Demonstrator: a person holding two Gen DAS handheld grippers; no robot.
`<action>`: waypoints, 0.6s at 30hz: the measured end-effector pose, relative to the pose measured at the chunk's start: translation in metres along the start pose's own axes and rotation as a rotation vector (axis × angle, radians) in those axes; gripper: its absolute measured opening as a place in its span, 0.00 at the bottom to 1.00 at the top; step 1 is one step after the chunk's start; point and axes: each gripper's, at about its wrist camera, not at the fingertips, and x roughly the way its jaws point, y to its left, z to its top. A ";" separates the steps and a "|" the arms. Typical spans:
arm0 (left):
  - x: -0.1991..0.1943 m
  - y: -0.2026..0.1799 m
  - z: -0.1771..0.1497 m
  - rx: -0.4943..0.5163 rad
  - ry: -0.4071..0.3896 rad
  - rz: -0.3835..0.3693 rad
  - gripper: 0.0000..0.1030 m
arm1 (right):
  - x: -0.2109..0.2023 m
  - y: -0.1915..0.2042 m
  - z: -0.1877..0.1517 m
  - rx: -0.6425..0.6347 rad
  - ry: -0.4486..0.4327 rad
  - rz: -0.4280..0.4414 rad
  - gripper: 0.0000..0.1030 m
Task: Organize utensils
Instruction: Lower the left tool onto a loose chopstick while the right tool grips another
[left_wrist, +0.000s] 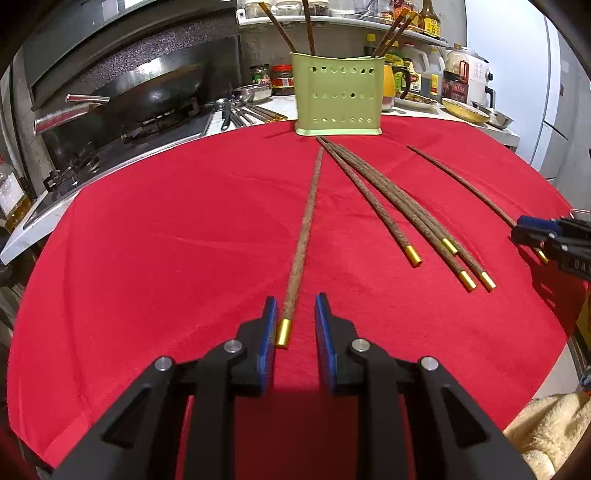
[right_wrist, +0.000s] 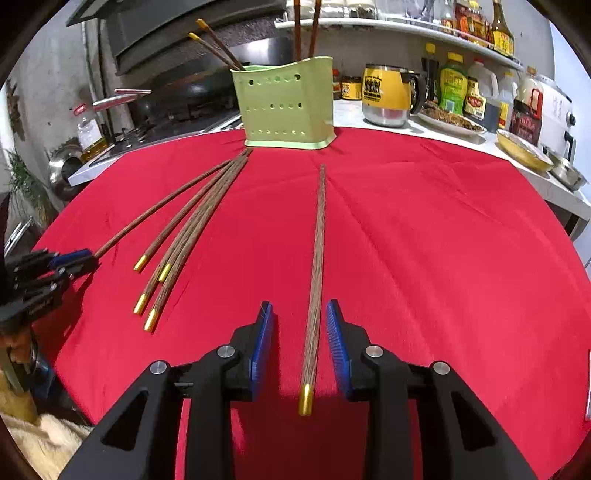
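Red cloth (left_wrist: 147, 258) covers the round table, and the wooden chopsticks on it all lie with their thin tips toward the green holder (left_wrist: 338, 94) at the far edge and their gold-capped butts toward the person. The left gripper (left_wrist: 295, 325) straddles the butt of a lone chopstick (left_wrist: 308, 221): the stick's long axis runs straight ahead along the fingers, and its gold cap sits between the blue pads, close against the left one with a clear gap to the right one, so the jaws stand a little apart and nothing is pinched yet. The right gripper (right_wrist: 300, 328) likewise brackets its own single chopstick (right_wrist: 319, 240), which lies lengthwise between the fingers with its cap back near the palm; there is daylight on both sides, so those jaws are parted and hold nothing. Between the two sticks a fan of four chopsticks (right_wrist: 192, 229) rests untouched, tips bunched just before the holder. Each hand seems nearest its own stick, and a squeeze across the narrow axis looks like all the pickup needs; the holder already has several chopsticks standing in it.
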 end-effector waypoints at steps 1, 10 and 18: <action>0.000 -0.002 0.000 0.003 -0.001 0.006 0.20 | -0.002 0.001 -0.003 -0.004 -0.008 -0.003 0.31; -0.001 -0.008 -0.001 0.000 -0.007 -0.021 0.21 | -0.018 0.007 -0.024 -0.040 -0.050 -0.047 0.30; 0.002 -0.018 0.003 0.031 -0.016 -0.040 0.21 | -0.009 -0.006 -0.013 0.018 -0.056 -0.085 0.07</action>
